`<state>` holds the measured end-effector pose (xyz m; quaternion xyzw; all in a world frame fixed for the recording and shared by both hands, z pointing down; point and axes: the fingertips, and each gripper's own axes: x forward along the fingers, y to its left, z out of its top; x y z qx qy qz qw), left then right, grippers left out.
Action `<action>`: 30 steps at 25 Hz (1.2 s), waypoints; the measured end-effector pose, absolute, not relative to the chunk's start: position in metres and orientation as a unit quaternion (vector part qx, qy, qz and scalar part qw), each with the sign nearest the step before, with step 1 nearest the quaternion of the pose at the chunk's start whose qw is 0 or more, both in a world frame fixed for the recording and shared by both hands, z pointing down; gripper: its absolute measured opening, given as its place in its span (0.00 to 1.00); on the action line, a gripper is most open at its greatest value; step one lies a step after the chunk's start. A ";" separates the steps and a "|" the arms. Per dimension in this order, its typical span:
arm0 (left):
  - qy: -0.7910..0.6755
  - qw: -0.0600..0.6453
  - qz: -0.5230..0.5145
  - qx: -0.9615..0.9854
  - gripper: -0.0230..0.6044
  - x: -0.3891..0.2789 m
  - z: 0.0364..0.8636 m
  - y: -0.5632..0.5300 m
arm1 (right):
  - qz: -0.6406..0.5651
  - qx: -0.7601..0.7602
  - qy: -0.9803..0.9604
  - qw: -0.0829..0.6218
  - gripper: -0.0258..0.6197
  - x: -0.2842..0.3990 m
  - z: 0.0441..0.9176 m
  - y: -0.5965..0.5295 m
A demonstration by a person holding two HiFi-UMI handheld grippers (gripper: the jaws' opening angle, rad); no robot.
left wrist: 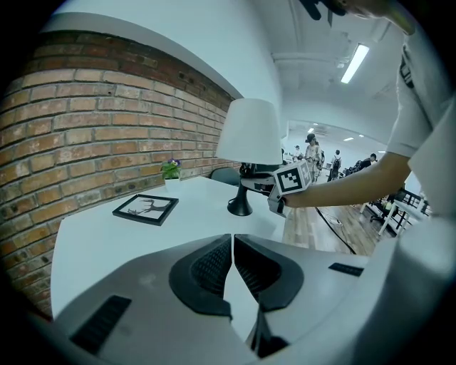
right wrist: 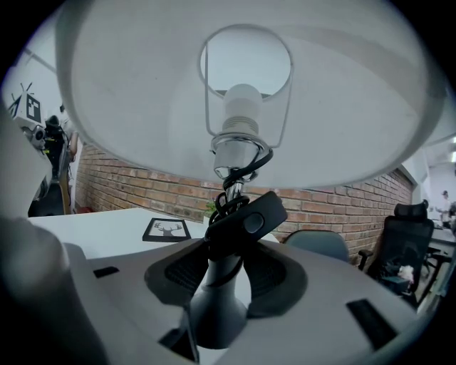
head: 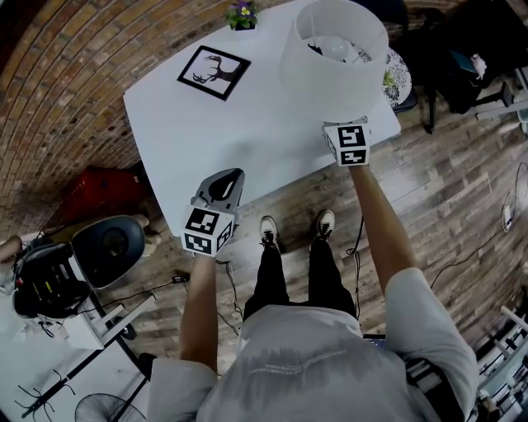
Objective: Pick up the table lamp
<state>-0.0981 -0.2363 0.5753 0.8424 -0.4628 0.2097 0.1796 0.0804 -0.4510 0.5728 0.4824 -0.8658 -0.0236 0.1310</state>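
One white table (head: 247, 140) fills the upper centre, its middle open. One lamp (head: 334, 58) stands by its right near corner, close to the edge. The right gripper (right wrist: 224, 278) clamps the lamp's stem. The left gripper (left wrist: 232, 246), jaws together and empty, hangs over the near edge. One picture frame (head: 214, 72) lies upper left. One potted plant (head: 241, 14) sits at the far edge.

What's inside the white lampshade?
A white bulb in a chrome socket, ringed by a wire hoop. Below hangs bundled black cord on the dark lamp stem, held in the right gripper's jaws. In the head view the white shade covers the stem.
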 end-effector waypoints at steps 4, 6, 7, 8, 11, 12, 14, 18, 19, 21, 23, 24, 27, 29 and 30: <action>-0.463 0.182 0.209 0.842 0.07 -0.096 0.576 -0.238 | -0.019 0.479 -0.869 0.121 0.30 0.080 0.573 -0.452; -0.463 0.183 0.211 0.841 0.07 -0.096 0.577 -0.237 | -0.009 0.475 -0.872 0.117 0.36 0.078 0.574 -0.452; -0.463 0.184 0.211 0.841 0.07 -0.096 0.578 -0.237 | -0.003 0.475 -0.872 0.121 0.39 0.077 0.577 -0.453; -0.463 0.184 0.212 0.841 0.07 -0.097 0.579 -0.237 | 0.002 0.476 -0.870 0.128 0.42 0.076 0.581 -0.455; -0.466 0.186 0.212 0.839 0.07 -0.100 0.581 -0.237 | 0.014 0.477 -0.869 0.134 0.51 0.072 0.591 -0.462; -0.466 0.187 0.213 0.838 0.07 -0.102 0.582 -0.237 | 0.014 0.477 -0.869 0.132 0.51 0.071 0.591 -0.463; -0.468 0.189 0.215 0.836 0.07 -0.105 0.584 -0.236 | 0.006 0.483 -0.866 0.127 0.42 0.070 0.588 -0.466; -0.469 0.194 0.218 0.834 0.07 -0.110 0.588 -0.235 | -0.001 0.498 -0.858 0.124 0.30 0.075 0.584 -0.470; -0.468 0.194 0.218 0.834 0.07 -0.110 0.589 -0.235 | -0.001 0.499 -0.857 0.126 0.30 0.076 0.584 -0.470; -0.467 0.194 0.218 0.834 0.07 -0.110 0.588 -0.236 | 0.004 0.500 -0.857 0.129 0.31 0.076 0.582 -0.470; -0.467 0.193 0.217 0.835 0.07 -0.109 0.586 -0.237 | 0.012 0.496 -0.858 0.133 0.31 0.076 0.582 -0.469; -0.466 0.192 0.216 0.836 0.07 -0.109 0.585 -0.238 | 0.013 0.492 -0.860 0.137 0.31 0.076 0.583 -0.467; -0.467 0.188 0.216 0.837 0.07 -0.110 0.581 -0.240 | 0.008 0.484 -0.862 0.151 0.31 0.077 0.581 -0.462; -0.469 0.185 0.214 0.837 0.07 -0.112 0.578 -0.243 | 0.002 0.482 -0.862 0.159 0.31 0.078 0.574 -0.459; -0.470 0.182 0.213 0.837 0.07 -0.112 0.576 -0.244 | 0.002 0.480 -0.862 0.159 0.31 0.078 0.570 -0.457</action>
